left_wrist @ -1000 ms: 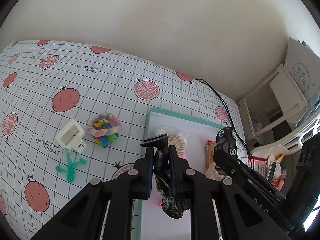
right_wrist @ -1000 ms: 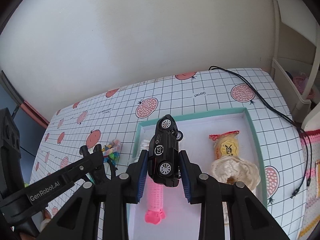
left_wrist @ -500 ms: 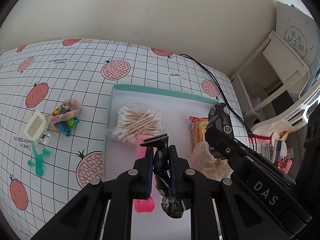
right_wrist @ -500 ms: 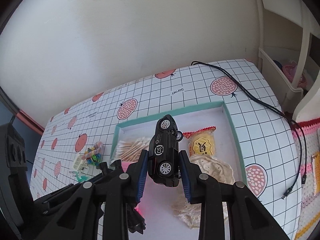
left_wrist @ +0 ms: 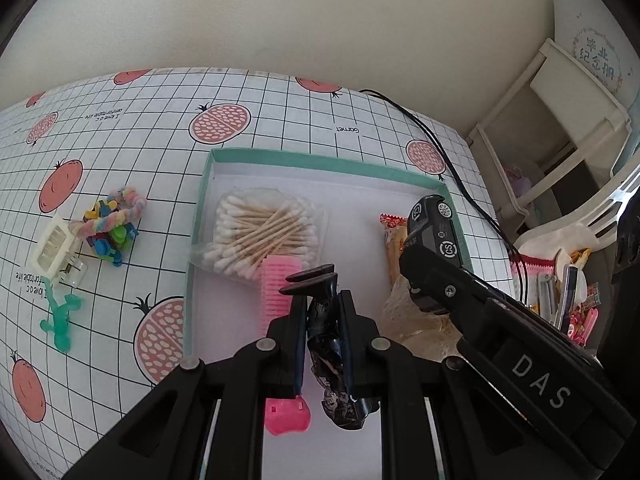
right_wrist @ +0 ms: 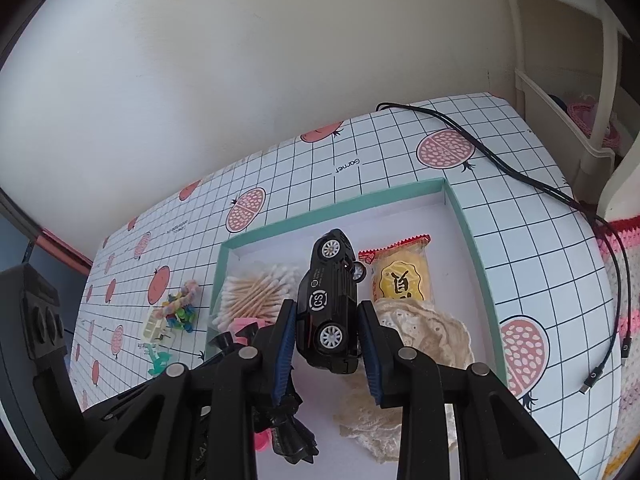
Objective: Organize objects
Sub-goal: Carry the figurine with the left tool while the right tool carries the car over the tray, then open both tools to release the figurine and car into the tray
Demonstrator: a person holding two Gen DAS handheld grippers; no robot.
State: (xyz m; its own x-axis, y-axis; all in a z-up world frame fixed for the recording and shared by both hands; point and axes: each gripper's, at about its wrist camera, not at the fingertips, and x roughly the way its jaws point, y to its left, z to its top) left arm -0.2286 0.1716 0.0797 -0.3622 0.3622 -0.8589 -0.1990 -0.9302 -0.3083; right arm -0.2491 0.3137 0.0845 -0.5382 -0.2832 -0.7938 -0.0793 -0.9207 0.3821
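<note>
My left gripper (left_wrist: 322, 320) is shut on a black crinkled wrapper (left_wrist: 334, 380) and hovers over the teal-rimmed white tray (left_wrist: 320, 159). My right gripper (right_wrist: 326, 330) is shut on a black toy car (right_wrist: 330, 300), held above the tray (right_wrist: 340, 208) near its right half; the car (left_wrist: 434, 236) also shows in the left wrist view. In the tray lie a bag of cotton swabs (left_wrist: 260, 232), a pink comb (left_wrist: 280, 292), a yellow snack packet (right_wrist: 402, 284) and a cream lace cloth (right_wrist: 420, 332).
Left of the tray on the gridded pomegranate tablecloth lie a colourful rope toy (left_wrist: 112, 224), a white clip (left_wrist: 56, 248) and a green figure (left_wrist: 60, 320). A black cable (right_wrist: 520, 168) crosses the table's right side. White shelving (left_wrist: 560, 112) stands at the right.
Both grippers have moved over the tray, the left swinging right from the tablecloth. More of the tray's contents came into view. Both grips are unchanged.
</note>
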